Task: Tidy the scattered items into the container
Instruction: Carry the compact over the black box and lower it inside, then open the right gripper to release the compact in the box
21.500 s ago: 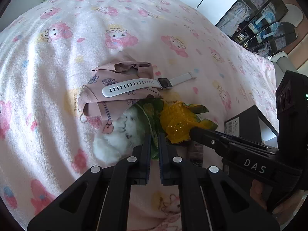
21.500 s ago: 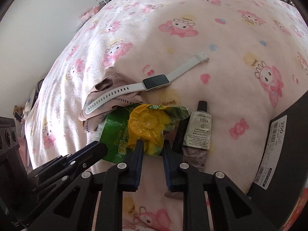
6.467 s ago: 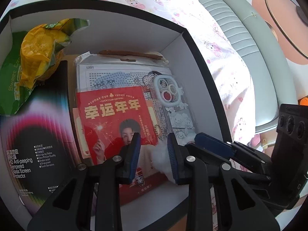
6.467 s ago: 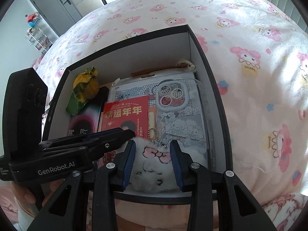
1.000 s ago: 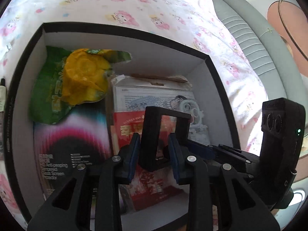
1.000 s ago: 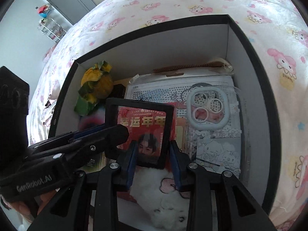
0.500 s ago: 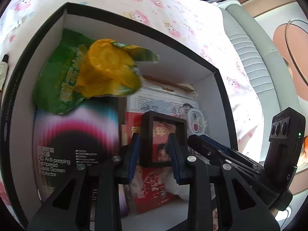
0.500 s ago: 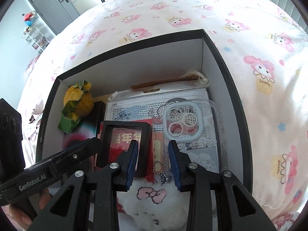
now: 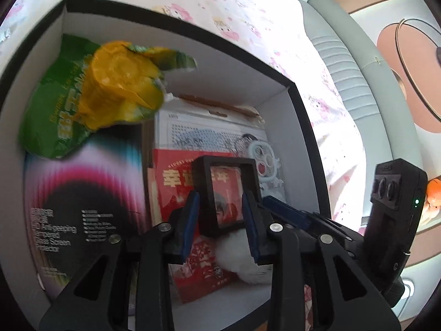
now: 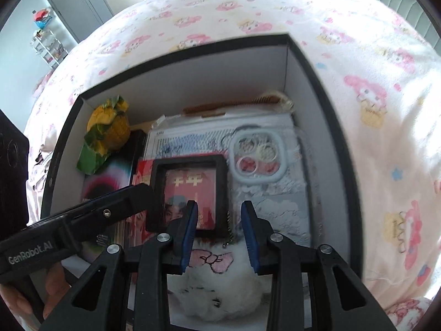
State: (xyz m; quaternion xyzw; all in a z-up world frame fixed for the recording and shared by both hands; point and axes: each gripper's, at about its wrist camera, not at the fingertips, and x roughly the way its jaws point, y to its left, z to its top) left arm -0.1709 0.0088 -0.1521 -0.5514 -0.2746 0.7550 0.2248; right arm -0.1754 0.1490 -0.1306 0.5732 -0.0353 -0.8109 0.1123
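A black box with white inner walls sits on the pink bed. Inside lie a green and yellow snack bag, a screen protector box, a red packet, a clear phone case and a white plush. A black square frame lies on the red packet. My left gripper is open with the frame between its fingers, which stand apart from it. My right gripper is open above the plush, just below the frame.
A brown comb lies against the box's far wall. The bed's pink patterned sheet surrounds the box. A grey padded headboard runs along the right in the left wrist view.
Both grippers have drawn back and up from the frame. The frame now lies lower and flatter on the red packet, free of both grippers.
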